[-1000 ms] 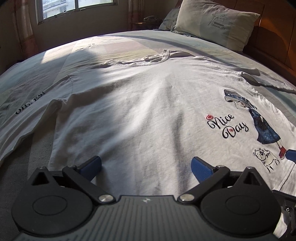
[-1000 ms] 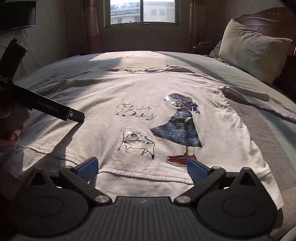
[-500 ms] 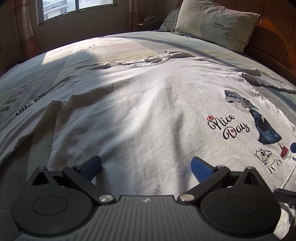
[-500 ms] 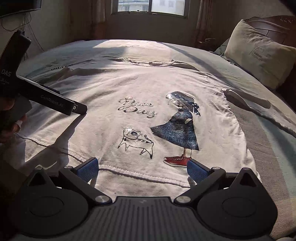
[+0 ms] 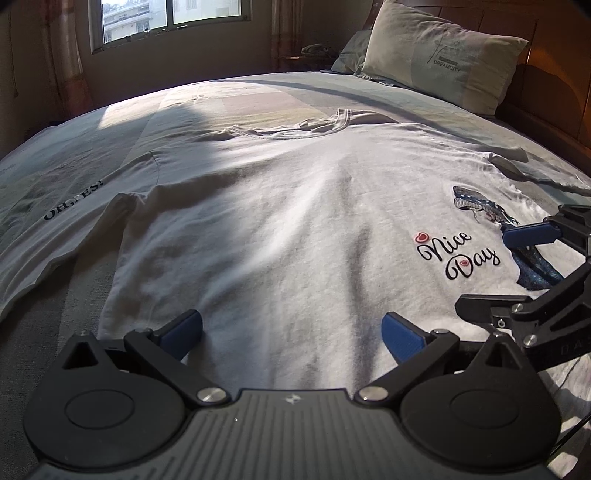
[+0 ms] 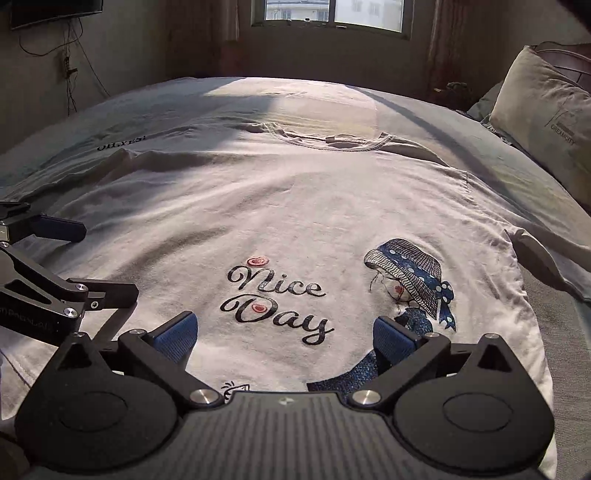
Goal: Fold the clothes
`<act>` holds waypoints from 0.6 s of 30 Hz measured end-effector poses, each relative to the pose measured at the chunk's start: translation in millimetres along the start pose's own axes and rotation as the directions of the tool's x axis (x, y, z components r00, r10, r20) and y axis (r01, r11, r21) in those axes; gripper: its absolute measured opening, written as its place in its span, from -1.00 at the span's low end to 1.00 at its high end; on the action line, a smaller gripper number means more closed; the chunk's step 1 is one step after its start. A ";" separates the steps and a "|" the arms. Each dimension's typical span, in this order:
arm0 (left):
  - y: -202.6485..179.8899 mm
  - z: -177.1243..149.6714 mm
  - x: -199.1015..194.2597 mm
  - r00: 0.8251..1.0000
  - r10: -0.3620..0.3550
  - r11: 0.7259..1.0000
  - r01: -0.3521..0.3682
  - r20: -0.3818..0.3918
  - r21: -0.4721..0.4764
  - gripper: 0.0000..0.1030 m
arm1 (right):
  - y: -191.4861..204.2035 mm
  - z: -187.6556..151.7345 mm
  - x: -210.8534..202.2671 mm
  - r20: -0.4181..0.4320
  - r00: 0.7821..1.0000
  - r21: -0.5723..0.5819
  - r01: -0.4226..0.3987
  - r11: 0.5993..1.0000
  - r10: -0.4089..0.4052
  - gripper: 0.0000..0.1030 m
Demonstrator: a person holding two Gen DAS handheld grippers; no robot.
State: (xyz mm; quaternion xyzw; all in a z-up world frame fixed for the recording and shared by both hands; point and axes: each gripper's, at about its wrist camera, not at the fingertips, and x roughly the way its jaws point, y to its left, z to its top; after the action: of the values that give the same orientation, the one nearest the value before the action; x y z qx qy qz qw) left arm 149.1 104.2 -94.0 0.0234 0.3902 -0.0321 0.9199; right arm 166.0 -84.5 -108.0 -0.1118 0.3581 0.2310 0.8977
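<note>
Sunlit bedding covers the bed (image 5: 258, 96), where a white T-shirt (image 5: 280, 229) lies spread flat, front up, neckline toward the window (image 5: 170, 18). Both pairs of blue fingers (image 5: 183, 328) stand wide apart and hold nothing. The left gripper (image 5: 291, 330) hovers low over the shirt's lower left part, pointed up along the body toward the collar. The right gripper (image 6: 282, 334) sits low over the lower front, its fingers on either side of the "Nice Day" print (image 6: 277, 299) and just before the printed girl in a hat (image 6: 410, 273). Each gripper shows at the edge of the other's view, side by side. A beige pillow (image 5: 439, 55) leans at the headboard (image 5: 546, 74). One sleeve reads "OH,YES!" (image 5: 72, 199).
</note>
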 end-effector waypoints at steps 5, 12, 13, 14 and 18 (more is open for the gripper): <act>8.2 66.2 -0.4 0.998 -0.009 0.997 0.005 -0.057 -0.083 0.99 | -7.6 -2.8 -22.1 -0.046 0.998 -0.040 -0.047 0.998 0.045 1.00; 67.0 156.6 83.2 0.980 -0.190 0.869 0.138 -0.063 -0.475 0.99 | -15.2 -24.1 -44.6 -0.020 0.998 -0.170 0.055 0.984 -0.059 1.00; 75.5 155.3 100.6 0.977 -0.193 0.841 0.119 -0.087 -0.528 0.99 | -16.9 -27.1 -47.0 -0.018 0.997 -0.183 0.070 0.981 -0.074 1.00; 83.5 153.5 117.2 0.975 -0.192 0.812 0.095 -0.109 -0.575 0.99 | -19.3 -28.6 -48.6 -0.019 0.997 -0.184 0.072 0.980 -0.077 1.00; 100.9 156.7 145.5 0.989 -0.126 0.794 0.052 -0.081 -0.605 0.99 | -21.6 -26.4 -48.8 -0.016 0.996 -0.193 0.086 0.977 -0.090 1.00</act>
State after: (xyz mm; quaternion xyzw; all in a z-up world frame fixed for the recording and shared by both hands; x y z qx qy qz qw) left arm 370.0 188.2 -88.1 -0.2862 0.4340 0.0514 0.8527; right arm 130.0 -129.2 -92.4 -0.2166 0.3396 0.2231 0.8877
